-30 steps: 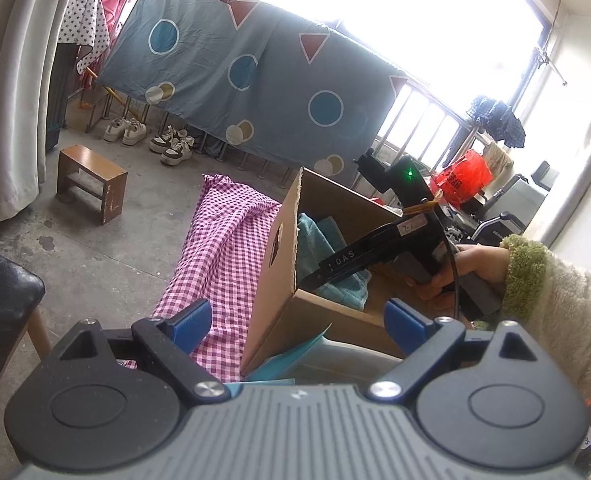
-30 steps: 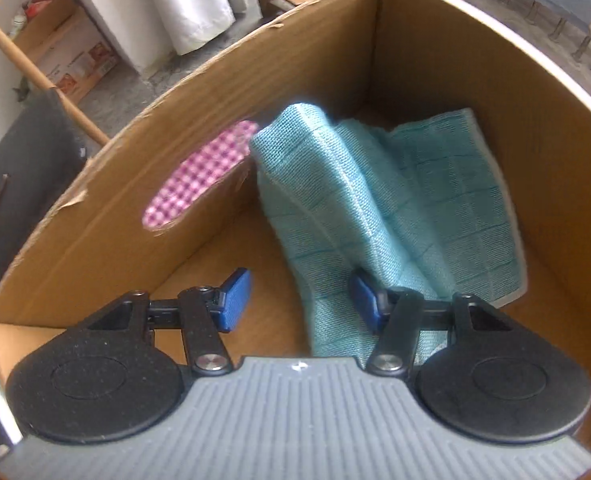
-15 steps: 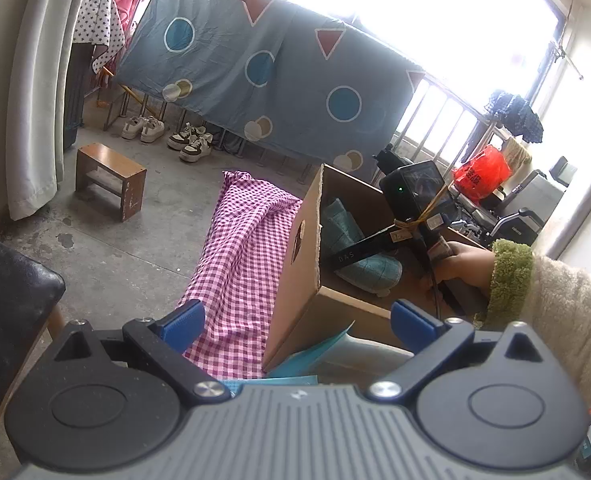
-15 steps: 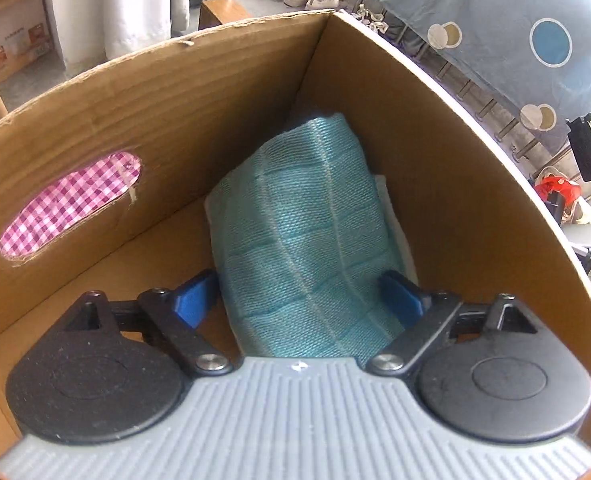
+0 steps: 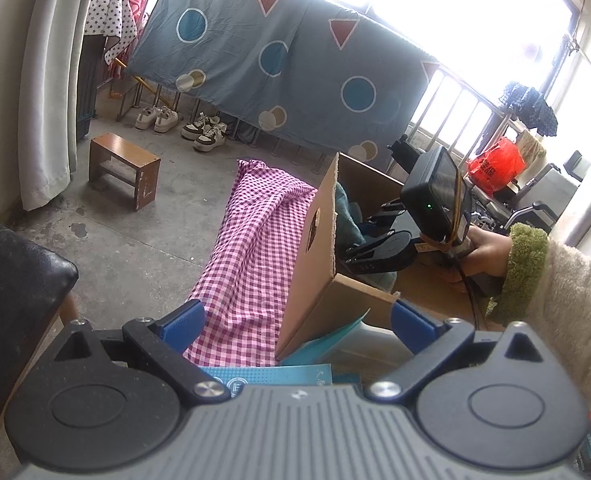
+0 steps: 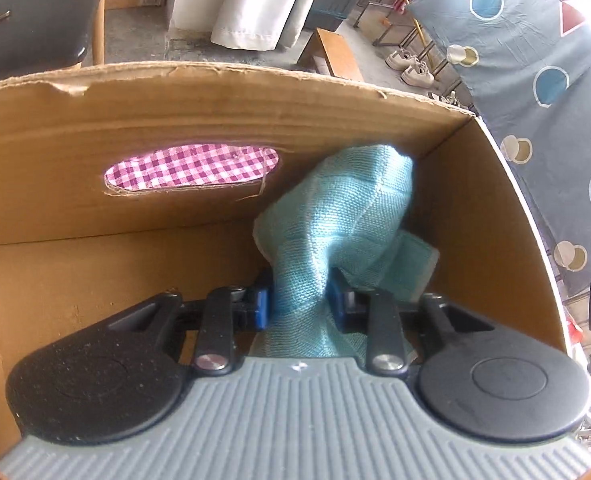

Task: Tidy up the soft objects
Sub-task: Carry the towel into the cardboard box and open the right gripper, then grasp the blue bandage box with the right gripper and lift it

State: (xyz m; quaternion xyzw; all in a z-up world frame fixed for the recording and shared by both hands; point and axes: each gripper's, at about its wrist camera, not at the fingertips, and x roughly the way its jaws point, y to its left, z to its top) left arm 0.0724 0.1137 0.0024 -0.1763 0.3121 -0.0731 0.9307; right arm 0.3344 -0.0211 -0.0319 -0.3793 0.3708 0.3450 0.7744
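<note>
Inside the cardboard box (image 6: 215, 120), near its far right corner, the right gripper (image 6: 299, 300) has just closed on the teal cloth (image 6: 335, 216), bunching it. The left gripper (image 5: 295, 320) waits wide open, empty. Likely next: tucking the cloth flat into that corner.

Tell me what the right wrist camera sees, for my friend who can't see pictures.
The right gripper has just been closing and pinches a teal cloth inside a cardboard box. Pink checked fabric shows through the box's handle hole.
</note>
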